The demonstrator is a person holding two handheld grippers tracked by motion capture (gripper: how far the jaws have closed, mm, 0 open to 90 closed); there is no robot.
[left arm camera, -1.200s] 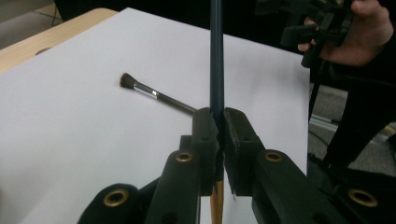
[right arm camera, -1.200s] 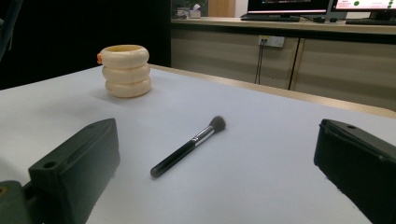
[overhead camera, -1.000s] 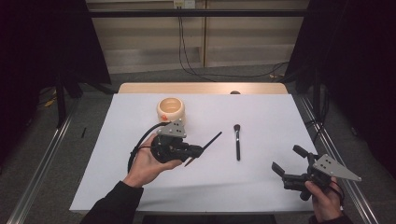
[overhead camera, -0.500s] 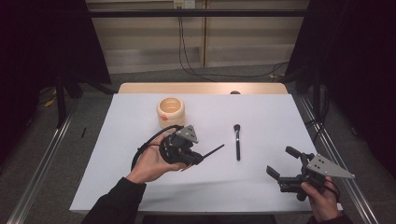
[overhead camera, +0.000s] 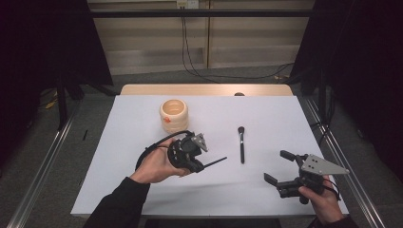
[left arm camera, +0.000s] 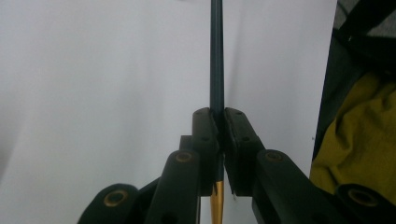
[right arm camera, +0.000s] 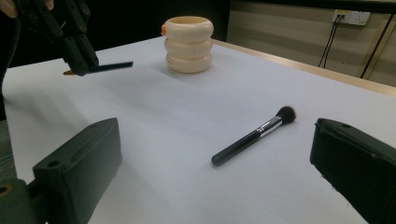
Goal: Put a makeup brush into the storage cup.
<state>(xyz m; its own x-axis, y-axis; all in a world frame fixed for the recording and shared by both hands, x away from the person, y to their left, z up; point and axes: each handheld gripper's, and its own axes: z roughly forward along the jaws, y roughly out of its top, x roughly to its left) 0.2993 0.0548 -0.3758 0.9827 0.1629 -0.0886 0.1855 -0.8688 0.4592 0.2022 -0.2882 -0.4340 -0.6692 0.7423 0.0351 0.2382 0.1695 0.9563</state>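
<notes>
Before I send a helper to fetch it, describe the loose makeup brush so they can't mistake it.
On the white table, look right of the cream ringed holder. The makeup brush lies flat there, alone, between the grippers. Unlike the thin dark stick clamped in the left gripper, it has a silver ferrule and a fluffy dark head.

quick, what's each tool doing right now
Left tool: shut on a thin dark brush handle.
Right tool: open, holding nothing, near the makeup brush.

We see white desk (overhead camera: pixel 142 190), cream ringed holder (overhead camera: pixel 174 115) with orange spot near far edge. Black brush (overhead camera: pixel 241 145), silver ferrule. We note dark wand (left arm camera: pixel 216 56), gold end, in black left gripper (overhead camera: pixel 205 165).
</notes>
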